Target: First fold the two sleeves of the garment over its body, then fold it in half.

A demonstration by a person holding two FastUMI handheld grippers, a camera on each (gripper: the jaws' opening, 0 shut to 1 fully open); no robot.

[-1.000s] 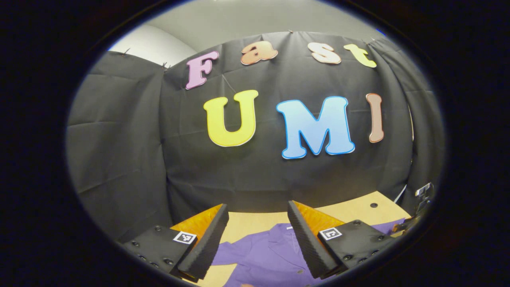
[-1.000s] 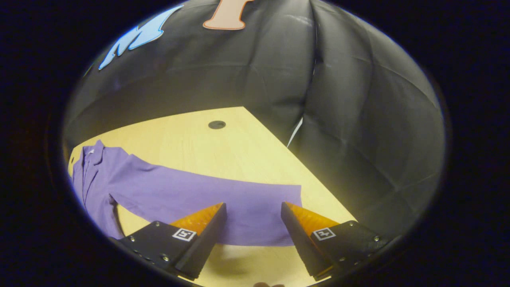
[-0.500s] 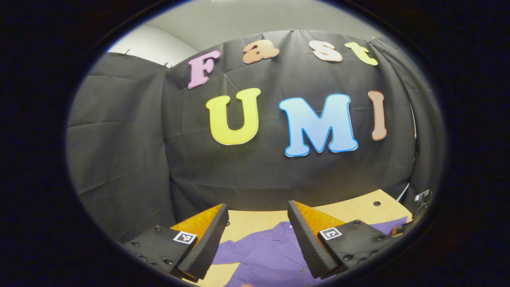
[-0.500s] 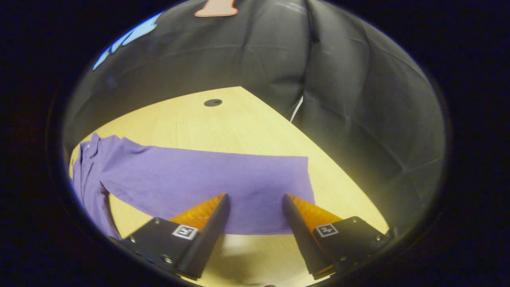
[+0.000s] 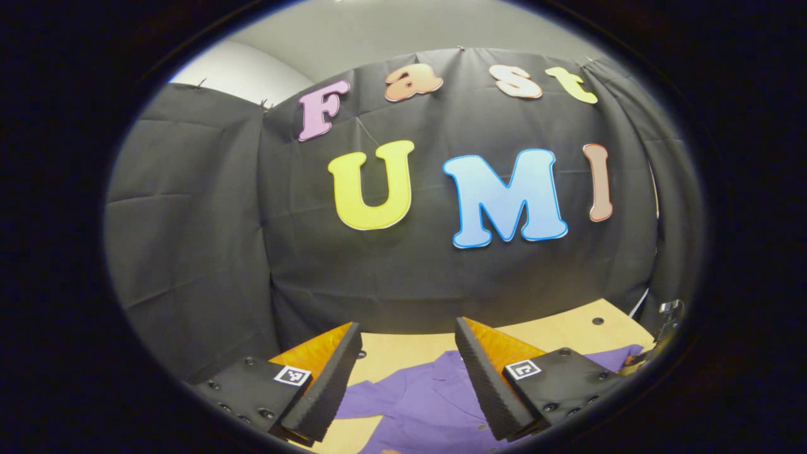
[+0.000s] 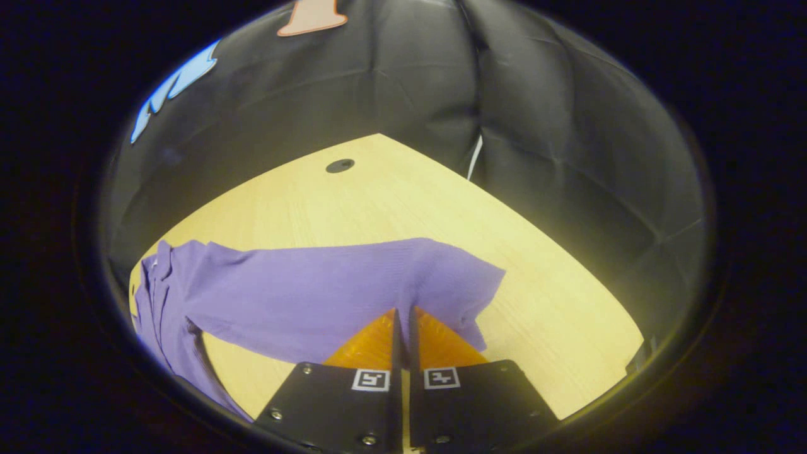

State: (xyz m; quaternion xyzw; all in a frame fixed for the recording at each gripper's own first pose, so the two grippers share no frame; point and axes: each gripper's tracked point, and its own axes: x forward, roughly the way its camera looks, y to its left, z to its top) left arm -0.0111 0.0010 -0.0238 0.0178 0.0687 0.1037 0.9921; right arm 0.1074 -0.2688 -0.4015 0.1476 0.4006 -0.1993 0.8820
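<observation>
Right gripper [image 6: 403, 315] apparently pinches purple sleeve [image 6: 328, 290].

The left tool [image 5: 408, 353] is held above the worktop [image 5: 555, 332] with its two fingers spread wide apart and nothing between them. Below and past them a purple shirt [image 5: 422, 403] lies flat on the worktop, collar toward the black cloth wall [image 5: 202, 239]. One sleeve [image 5: 615, 357] reaches to the right.

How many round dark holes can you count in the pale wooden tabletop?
1, possibly more hidden: one round dark hole near the pale wooden tabletop's far edge, beyond the purple shirt's sleeve. It also appears far right in the left gripper view.
</observation>
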